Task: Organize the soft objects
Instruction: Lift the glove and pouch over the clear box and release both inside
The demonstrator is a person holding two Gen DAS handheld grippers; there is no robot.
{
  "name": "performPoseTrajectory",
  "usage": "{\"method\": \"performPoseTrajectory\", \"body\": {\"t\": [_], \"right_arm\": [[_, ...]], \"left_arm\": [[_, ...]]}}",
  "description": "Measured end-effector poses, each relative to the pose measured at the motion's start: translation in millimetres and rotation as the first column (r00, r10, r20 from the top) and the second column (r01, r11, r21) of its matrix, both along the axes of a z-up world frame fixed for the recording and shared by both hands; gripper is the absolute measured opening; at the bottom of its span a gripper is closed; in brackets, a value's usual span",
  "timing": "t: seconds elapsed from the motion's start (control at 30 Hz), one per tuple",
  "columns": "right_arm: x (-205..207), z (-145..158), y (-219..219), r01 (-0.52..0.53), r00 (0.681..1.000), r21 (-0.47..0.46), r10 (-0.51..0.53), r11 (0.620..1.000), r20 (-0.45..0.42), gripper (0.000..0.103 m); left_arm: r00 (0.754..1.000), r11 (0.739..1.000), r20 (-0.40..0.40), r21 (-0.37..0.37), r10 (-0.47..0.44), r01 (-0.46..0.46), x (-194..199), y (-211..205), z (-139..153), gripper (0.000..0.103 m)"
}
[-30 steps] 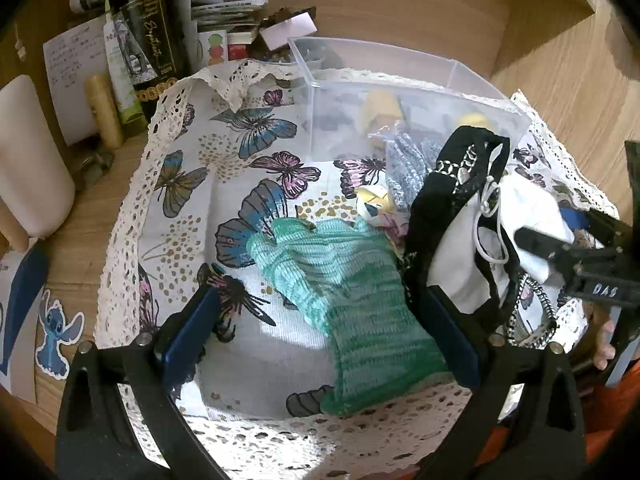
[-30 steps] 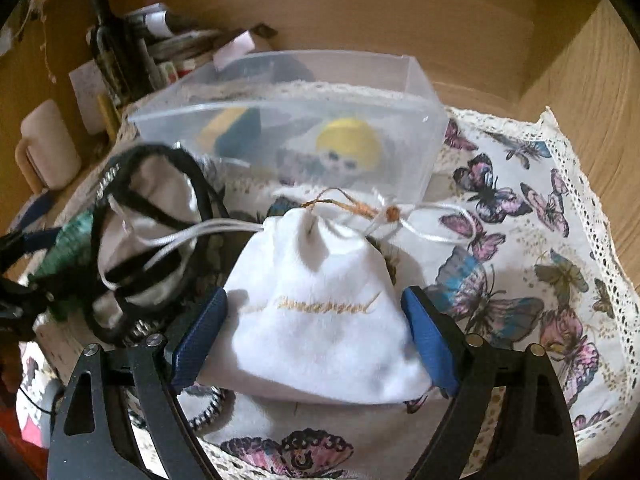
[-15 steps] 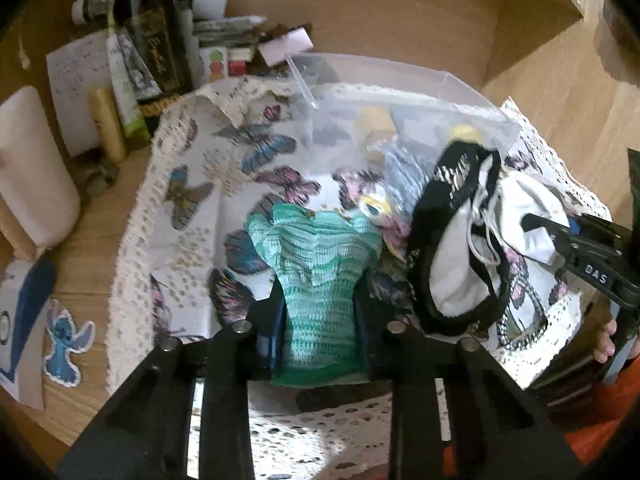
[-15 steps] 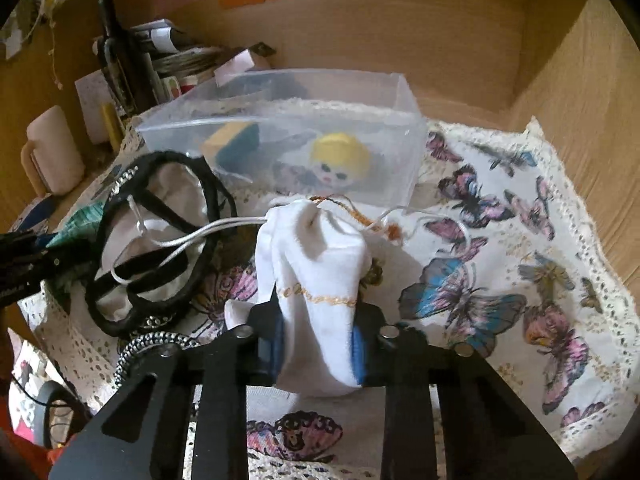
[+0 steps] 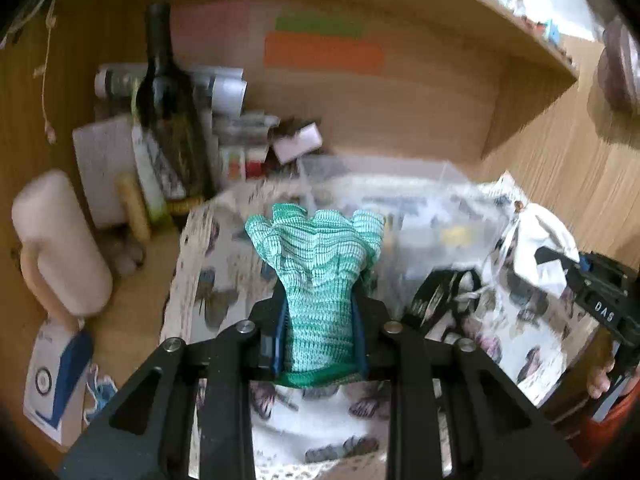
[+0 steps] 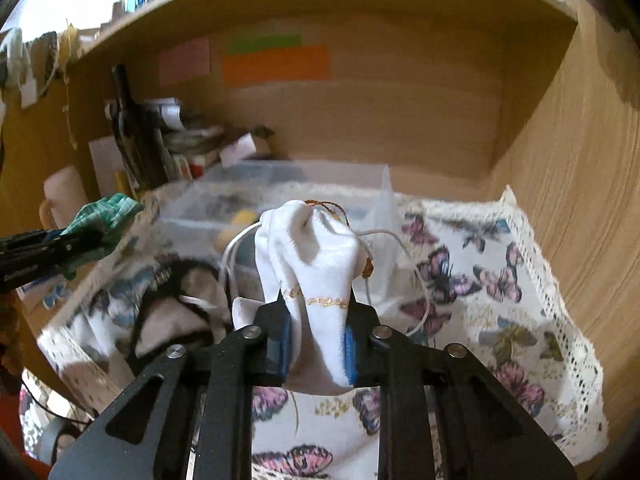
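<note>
Motion-blurred clear bin (image 5: pixel 404 196) behind glove (image 5: pixel 316 264)

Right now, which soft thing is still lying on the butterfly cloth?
The black-trimmed pouch. The green glove and white drawstring bag are lifted in claws.

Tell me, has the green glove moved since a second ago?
Yes. The green glove, shut in the left tongs, has come up off the butterfly cloth toward the clear box.
</note>
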State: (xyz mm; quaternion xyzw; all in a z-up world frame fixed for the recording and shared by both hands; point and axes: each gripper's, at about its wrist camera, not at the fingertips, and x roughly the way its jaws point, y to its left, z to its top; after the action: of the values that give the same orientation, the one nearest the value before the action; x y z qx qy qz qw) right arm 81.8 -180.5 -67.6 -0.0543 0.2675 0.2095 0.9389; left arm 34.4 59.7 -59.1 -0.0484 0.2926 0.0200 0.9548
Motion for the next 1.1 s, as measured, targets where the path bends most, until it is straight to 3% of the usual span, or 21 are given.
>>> {"method": "performPoseTrajectory", "body": {"t": [0.23, 0.57, 0.8, 1.1], "right_arm": [[8, 24, 3, -0.001, 0.997, 0.02, -0.001, 1.0, 0.079, 0.018], [38, 59, 12, -0.002, 0.984, 0.03, -0.003, 1.0, 0.179, 0.018], [65, 67, 24, -0.006, 0.983, 0.024, 0.002, 1.0, 0.182, 0.018], [102, 44, 46, -0.031, 0.996, -0.021, 0.033, 0.999, 0.084, 0.018]], "left_arm": [[0.996, 0.999, 0.085, 0.011, -0.039, 0.038, 17, -10, 29, 0.027], [0.995, 1.0, 0.1, 0.02, -0.026, 0.024, 64, -16, 42, 0.027], [0.999, 0.999, 0.037, 0.0, -0.036, 0.036, 106, -12, 33, 0.027], [0.993, 0.997, -0.097, -0.002, -0.072, 0.072, 149, -18, 1, 0.027]]}}
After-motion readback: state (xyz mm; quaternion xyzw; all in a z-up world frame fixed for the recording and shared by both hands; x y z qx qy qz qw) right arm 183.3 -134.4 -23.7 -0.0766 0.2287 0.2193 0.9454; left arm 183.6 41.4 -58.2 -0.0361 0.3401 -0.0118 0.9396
